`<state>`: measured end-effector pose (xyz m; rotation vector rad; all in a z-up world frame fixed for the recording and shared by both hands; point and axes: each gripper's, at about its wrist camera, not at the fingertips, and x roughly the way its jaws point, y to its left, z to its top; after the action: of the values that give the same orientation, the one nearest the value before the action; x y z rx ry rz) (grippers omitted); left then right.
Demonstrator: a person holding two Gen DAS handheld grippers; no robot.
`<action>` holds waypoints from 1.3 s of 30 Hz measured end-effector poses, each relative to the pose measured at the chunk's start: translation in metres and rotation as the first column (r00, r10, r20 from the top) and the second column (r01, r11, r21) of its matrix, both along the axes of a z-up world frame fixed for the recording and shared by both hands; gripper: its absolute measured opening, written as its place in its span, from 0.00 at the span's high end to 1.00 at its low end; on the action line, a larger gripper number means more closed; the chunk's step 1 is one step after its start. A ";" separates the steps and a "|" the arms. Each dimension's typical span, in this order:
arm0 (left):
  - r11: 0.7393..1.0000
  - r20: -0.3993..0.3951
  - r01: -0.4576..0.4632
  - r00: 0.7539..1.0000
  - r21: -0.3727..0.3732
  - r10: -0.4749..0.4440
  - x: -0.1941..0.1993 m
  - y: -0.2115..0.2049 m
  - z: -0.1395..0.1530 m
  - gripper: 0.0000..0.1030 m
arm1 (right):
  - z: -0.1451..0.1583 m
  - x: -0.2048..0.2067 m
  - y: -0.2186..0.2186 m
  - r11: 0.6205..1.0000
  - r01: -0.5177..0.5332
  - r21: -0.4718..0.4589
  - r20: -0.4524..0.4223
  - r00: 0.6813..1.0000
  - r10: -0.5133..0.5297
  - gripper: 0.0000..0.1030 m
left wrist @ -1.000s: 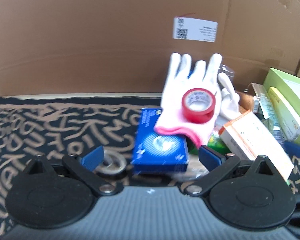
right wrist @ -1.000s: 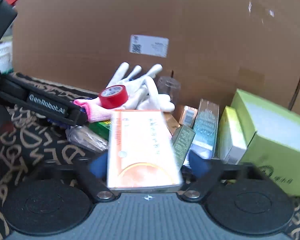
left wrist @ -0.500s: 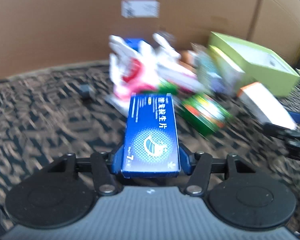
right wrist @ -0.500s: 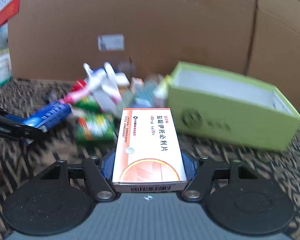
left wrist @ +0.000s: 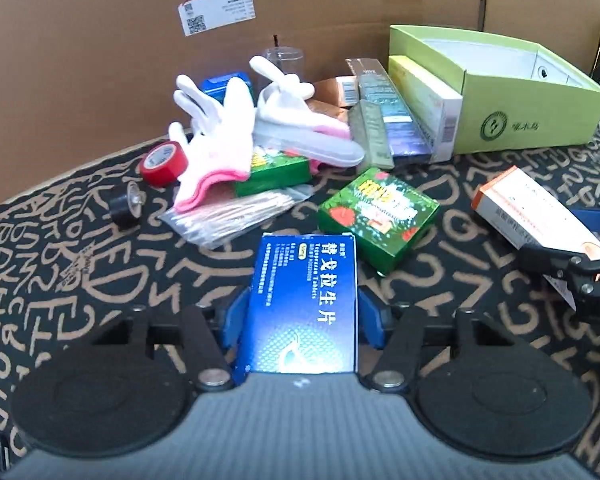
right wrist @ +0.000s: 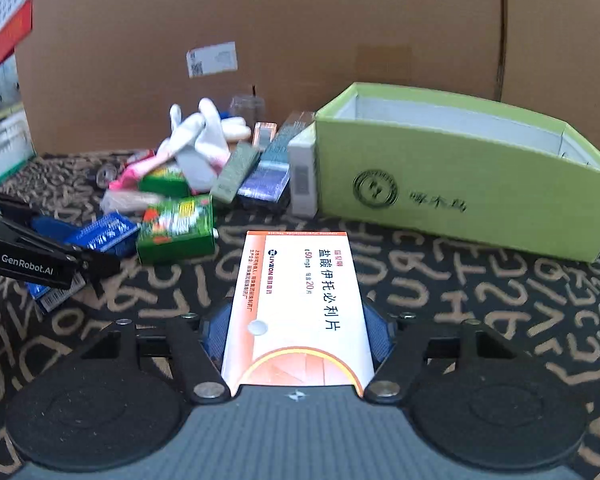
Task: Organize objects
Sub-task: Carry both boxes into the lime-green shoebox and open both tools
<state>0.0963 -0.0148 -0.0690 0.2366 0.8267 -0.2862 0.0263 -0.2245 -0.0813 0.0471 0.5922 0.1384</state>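
My left gripper (left wrist: 302, 320) is shut on a blue medicine box (left wrist: 306, 300) and holds it above the patterned cloth. My right gripper (right wrist: 296, 336) is shut on a white and orange medicine box (right wrist: 296, 304); this box also shows in the left wrist view (left wrist: 536, 212). The blue box also shows in the right wrist view (right wrist: 100, 234). An open lime green box (right wrist: 452, 184) stands ahead of the right gripper, and it shows in the left wrist view (left wrist: 516, 104) at the far right.
A pile lies by the cardboard wall (left wrist: 100, 60): white gloves (left wrist: 220, 128), red tape roll (left wrist: 164, 163), green strawberry boxes (left wrist: 380, 216), a bag of sticks (left wrist: 236, 220), several slim boxes (left wrist: 396, 120), a clear cup (left wrist: 282, 62). A black wheel (left wrist: 126, 206) lies left.
Both grippers closed on their boxes, lifted them from the pile and drew back. The red tape has dropped off the glove onto the cloth.
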 end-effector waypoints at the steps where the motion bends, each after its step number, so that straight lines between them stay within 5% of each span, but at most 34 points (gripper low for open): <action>1: 1.000 0.011 0.014 1.000 0.005 -0.014 -0.001 -0.004 0.004 0.45 | 0.006 -0.002 -0.003 1.000 0.004 0.010 0.026 1.000 -0.004 0.32; 7: 0.981 0.185 0.151 0.975 -0.125 -0.127 -0.001 -0.043 0.083 0.45 | 0.068 -0.001 -0.041 0.999 0.051 -0.001 0.198 0.979 -0.050 0.32; 12: 0.949 0.286 0.252 0.939 -0.189 -0.192 0.038 -0.119 0.126 0.45 | 0.098 0.053 -0.079 0.989 0.134 -0.059 0.236 0.965 -0.117 0.32; 17: 0.964 0.250 0.209 0.954 -0.166 -0.164 0.116 -0.196 0.110 0.45 | 0.081 0.123 -0.104 0.971 0.180 -0.156 0.110 0.980 -0.164 0.32; 20: 0.975 0.157 0.174 0.976 -0.140 -0.152 0.150 -0.219 0.084 0.45 | 0.063 0.141 -0.116 0.975 0.147 -0.165 -0.002 0.989 -0.150 0.32; 27: 0.978 0.105 0.178 0.980 -0.104 -0.167 0.170 -0.240 0.050 0.44 | 0.040 0.146 -0.130 0.974 0.143 -0.174 -0.087 0.983 -0.160 0.32; 28: 0.978 0.105 0.183 0.980 -0.104 -0.172 0.170 -0.243 0.048 0.40 | 0.039 0.145 -0.131 0.978 0.136 -0.161 -0.094 0.984 -0.152 0.32; 30: 0.974 0.103 0.196 0.977 -0.116 -0.184 0.168 -0.247 0.045 0.06 | 0.036 0.142 -0.135 0.982 0.129 -0.138 -0.121 0.982 -0.146 0.28; 31: 0.972 0.112 0.198 0.976 -0.126 -0.184 0.165 -0.246 0.046 0.03 | 0.037 0.139 -0.137 0.981 0.132 -0.141 -0.128 0.980 -0.151 0.26; 35: 0.957 0.146 0.220 0.970 -0.188 -0.194 0.144 -0.229 0.064 0.00 | 0.065 0.090 -0.143 0.971 0.197 -0.132 -0.010 0.980 -0.200 0.25; 39: 0.933 0.168 0.221 0.969 -0.283 -0.179 0.106 -0.193 0.085 0.00 | 0.098 0.021 -0.124 0.976 0.204 -0.083 0.181 0.966 -0.186 0.07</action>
<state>0.2019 -0.2080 0.0155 0.0541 0.6102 -0.5761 0.0473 -0.3484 0.0172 -0.0045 0.4178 -0.0788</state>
